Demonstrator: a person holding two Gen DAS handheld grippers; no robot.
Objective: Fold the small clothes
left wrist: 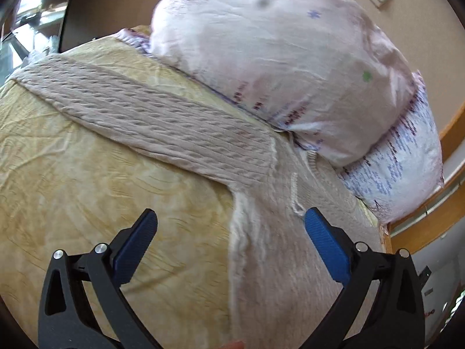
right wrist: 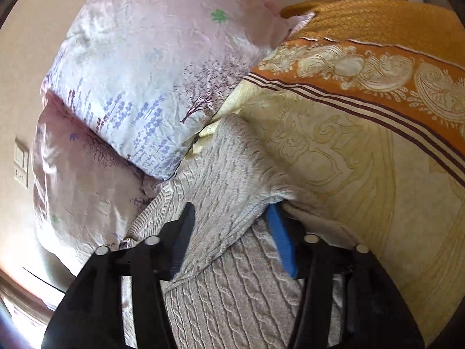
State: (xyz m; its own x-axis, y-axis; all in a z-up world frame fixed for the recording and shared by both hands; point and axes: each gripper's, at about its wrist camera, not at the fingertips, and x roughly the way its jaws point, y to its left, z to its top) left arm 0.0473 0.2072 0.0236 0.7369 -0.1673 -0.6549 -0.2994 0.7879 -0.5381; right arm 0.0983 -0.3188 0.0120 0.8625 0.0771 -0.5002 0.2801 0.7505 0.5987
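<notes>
Beige cable-knit sweater [left wrist: 180, 122] lies on the yellow bedspread [left wrist: 87, 174], against the pillows [left wrist: 276, 58].

You're mid sleeve-fold: your right gripper [right wrist: 229, 226] straddles the sleeve [right wrist: 221, 174], jaws apart around it; whether they pinch, I cannot tell. Your left gripper [left wrist: 231, 224] hovers wide open over the body. Next, you should carry the sleeve across flat.

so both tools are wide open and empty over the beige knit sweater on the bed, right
Not quite. The left tool is wide open and empty over the beige knit sweater, but the right wrist view shows the right tool with a fold of the sweater between its fingers. The sweater does lie on the bed.
</notes>
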